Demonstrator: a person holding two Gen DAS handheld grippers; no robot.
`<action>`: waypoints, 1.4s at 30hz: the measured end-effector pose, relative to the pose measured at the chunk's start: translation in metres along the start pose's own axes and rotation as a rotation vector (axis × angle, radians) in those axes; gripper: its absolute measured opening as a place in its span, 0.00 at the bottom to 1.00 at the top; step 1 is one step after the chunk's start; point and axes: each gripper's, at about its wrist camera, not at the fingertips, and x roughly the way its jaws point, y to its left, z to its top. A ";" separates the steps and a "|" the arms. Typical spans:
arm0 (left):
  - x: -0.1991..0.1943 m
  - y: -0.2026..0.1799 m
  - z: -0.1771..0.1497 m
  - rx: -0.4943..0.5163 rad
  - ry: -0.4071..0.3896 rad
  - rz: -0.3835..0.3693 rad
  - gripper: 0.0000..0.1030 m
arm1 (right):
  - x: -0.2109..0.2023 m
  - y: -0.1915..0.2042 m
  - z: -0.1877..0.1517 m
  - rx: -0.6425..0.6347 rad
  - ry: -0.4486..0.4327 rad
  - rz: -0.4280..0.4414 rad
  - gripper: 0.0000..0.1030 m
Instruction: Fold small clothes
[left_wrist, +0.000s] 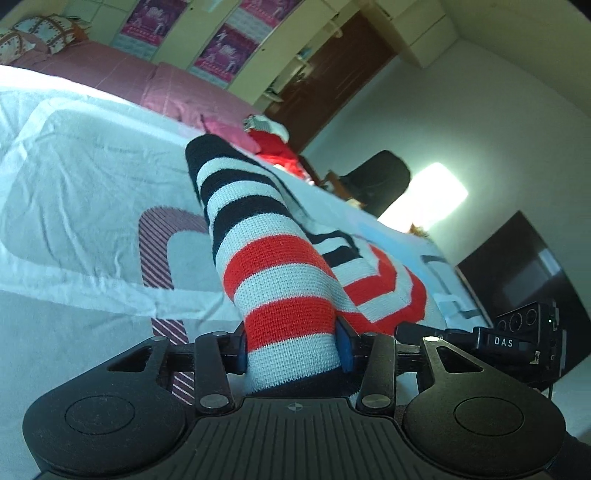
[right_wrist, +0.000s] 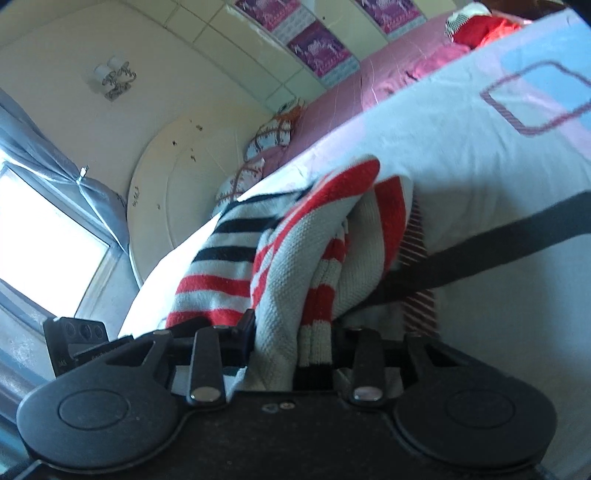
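Gripping the red, white and navy striped knitted sweater (left_wrist: 273, 258) above the white bedsheet (left_wrist: 74, 177), the left gripper (left_wrist: 291, 350) and right gripper (right_wrist: 291, 343) both clamp its soft, floppy, probably light knit; hems look like the best holds.

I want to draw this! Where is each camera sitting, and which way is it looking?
Left wrist: sits on the left gripper, looking along its fingers across the bed toward a dark door; its black fingers clamp the striped sweater.
Right wrist: sits on the right gripper, looking toward the headboard and window; its fingers clamp bunched sweater.
Shared: the sweater, the bed, the red clothes pile.
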 end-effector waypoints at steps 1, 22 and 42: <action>-0.008 0.002 0.003 0.004 -0.004 -0.008 0.42 | -0.001 0.008 -0.001 -0.006 -0.009 0.001 0.34; -0.220 0.129 0.016 -0.024 -0.144 0.147 0.42 | 0.144 0.170 -0.046 -0.126 0.097 0.140 0.34; -0.268 0.194 -0.044 -0.096 -0.191 0.484 0.73 | 0.212 0.172 -0.094 -0.012 0.259 0.143 0.49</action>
